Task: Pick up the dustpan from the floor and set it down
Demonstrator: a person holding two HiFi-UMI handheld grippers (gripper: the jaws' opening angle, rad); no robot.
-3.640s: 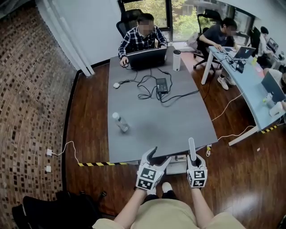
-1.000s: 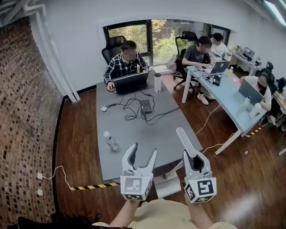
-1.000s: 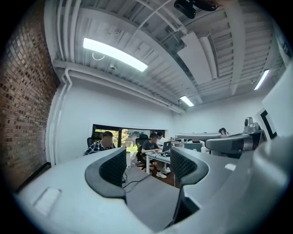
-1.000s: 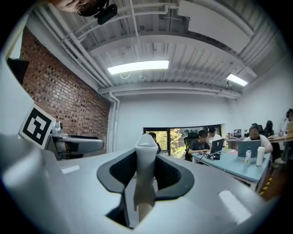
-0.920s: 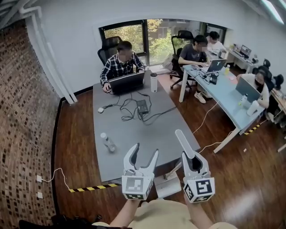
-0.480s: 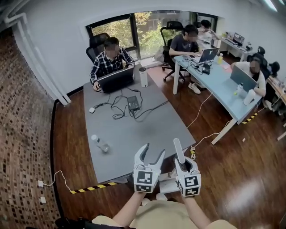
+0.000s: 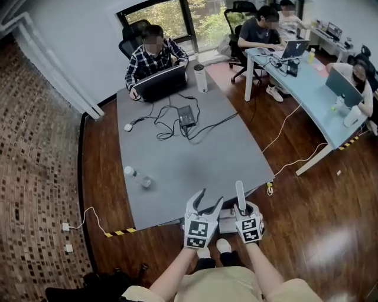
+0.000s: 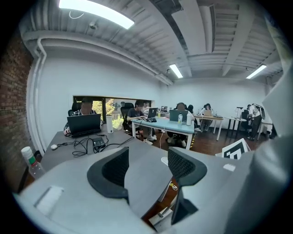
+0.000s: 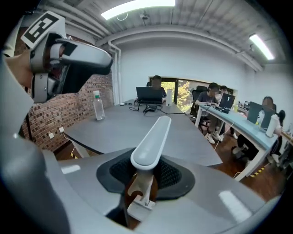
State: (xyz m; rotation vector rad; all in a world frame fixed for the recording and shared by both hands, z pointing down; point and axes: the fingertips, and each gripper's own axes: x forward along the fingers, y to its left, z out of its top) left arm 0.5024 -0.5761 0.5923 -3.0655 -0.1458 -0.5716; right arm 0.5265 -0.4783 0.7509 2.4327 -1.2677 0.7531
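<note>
The right hand-held gripper (image 7: pixel 241 207), clamped on the pale grey plastic dustpan (image 9: pixel 153 137) by its handle, should lower it level to the wooden floor (image 7: pixel 307 236) beneath; the left hand-held gripper (image 7: pixel 209 199) gapes empty.

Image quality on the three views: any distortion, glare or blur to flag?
Head view: fisheye bends the brick wall, light sheen on the wood floor at lower right, faces mosaicked. Left gripper view: dark round vignette, ceiling light blown out, straight lines curved. Right gripper view: same vignette, ceiling strip blown out, dustpan handle sharp.

The right hand-held gripper (image 9: pixel 145 176) clamps the grey dustpan handle (image 9: pixel 153 136), which juts toward the table (image 9: pixel 110 128)
</note>
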